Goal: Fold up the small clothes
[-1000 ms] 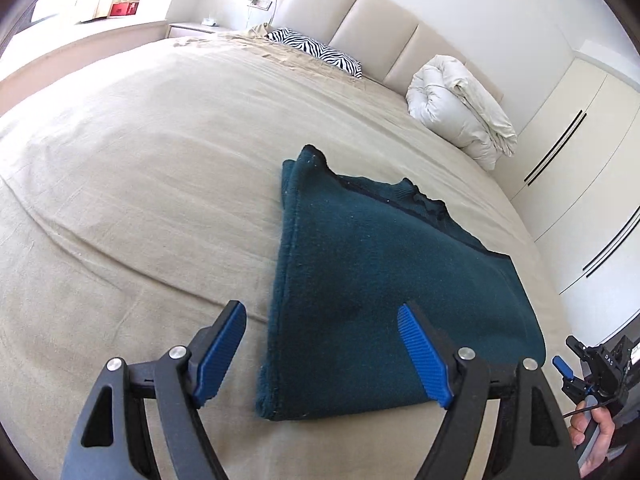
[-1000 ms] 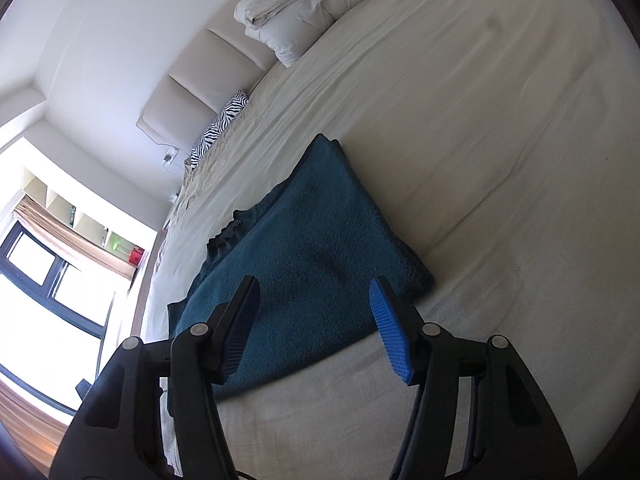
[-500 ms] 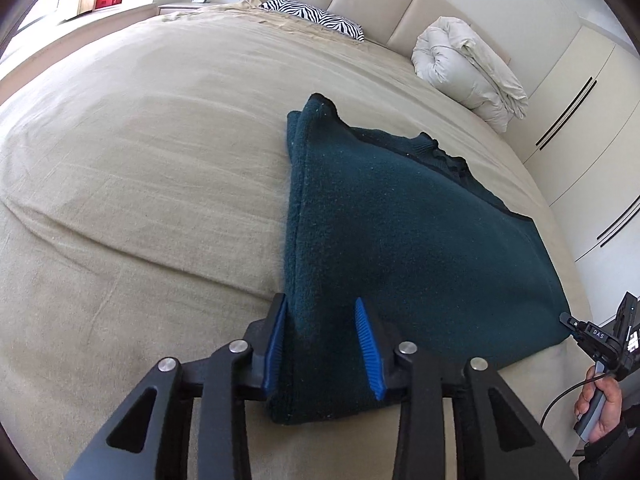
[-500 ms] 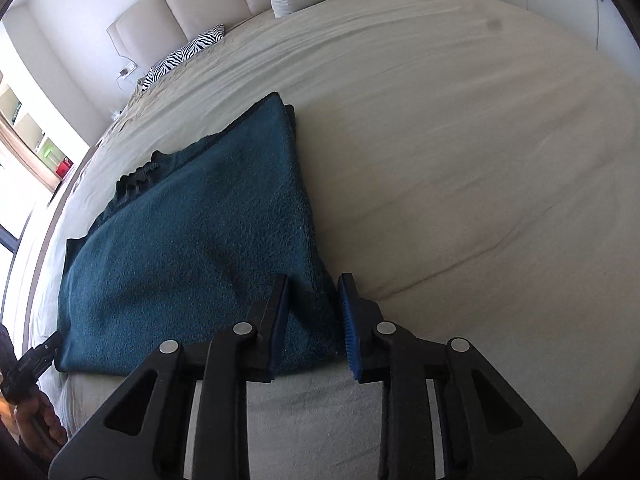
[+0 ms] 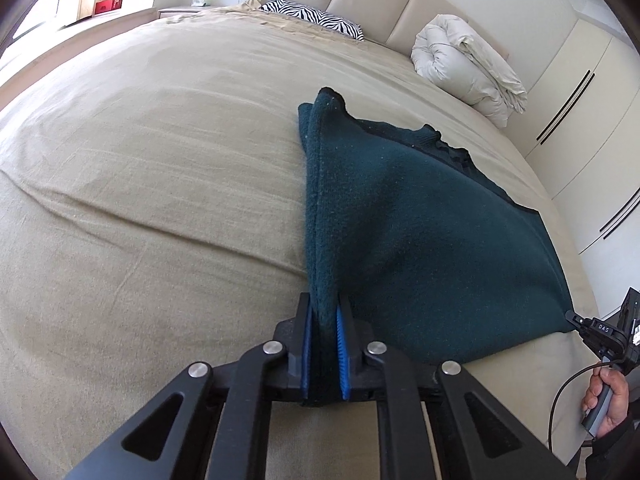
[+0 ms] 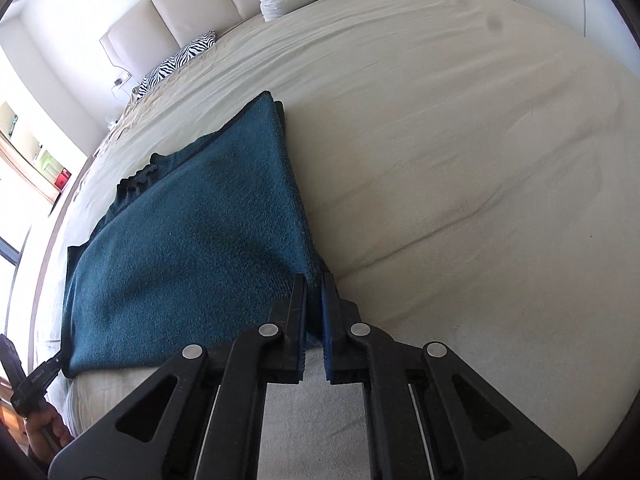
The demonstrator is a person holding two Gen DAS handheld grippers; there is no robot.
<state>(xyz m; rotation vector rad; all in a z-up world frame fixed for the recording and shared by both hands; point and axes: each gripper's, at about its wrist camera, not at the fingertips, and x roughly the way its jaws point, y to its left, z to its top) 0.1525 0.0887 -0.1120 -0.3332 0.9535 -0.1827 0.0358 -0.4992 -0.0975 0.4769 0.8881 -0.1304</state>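
A dark teal knitted garment (image 5: 420,240) lies folded flat on the beige bed (image 5: 140,180). My left gripper (image 5: 324,308) has its blue pads pressed on the garment's near left corner, and its jaws are still closing on the bunched cloth. In the right wrist view my right gripper (image 6: 314,280) is shut on the near right corner of the garment (image 6: 200,240). Each gripper's tip also shows at the far corner in the other view: the right gripper (image 5: 576,318) and the left gripper (image 6: 52,364).
A zebra-print pillow (image 5: 316,20) and a rolled white duvet (image 5: 468,64) lie by the padded headboard. White wardrobe doors (image 5: 580,100) stand along the right side. A person's hand (image 5: 608,400) grips the right gripper's handle. The bed sheet (image 6: 480,160) stretches wide to the right.
Both grippers came down onto the garment's near edge and closed from wide open onto its two corners. The cloth at each corner is now pinched up between the pads.
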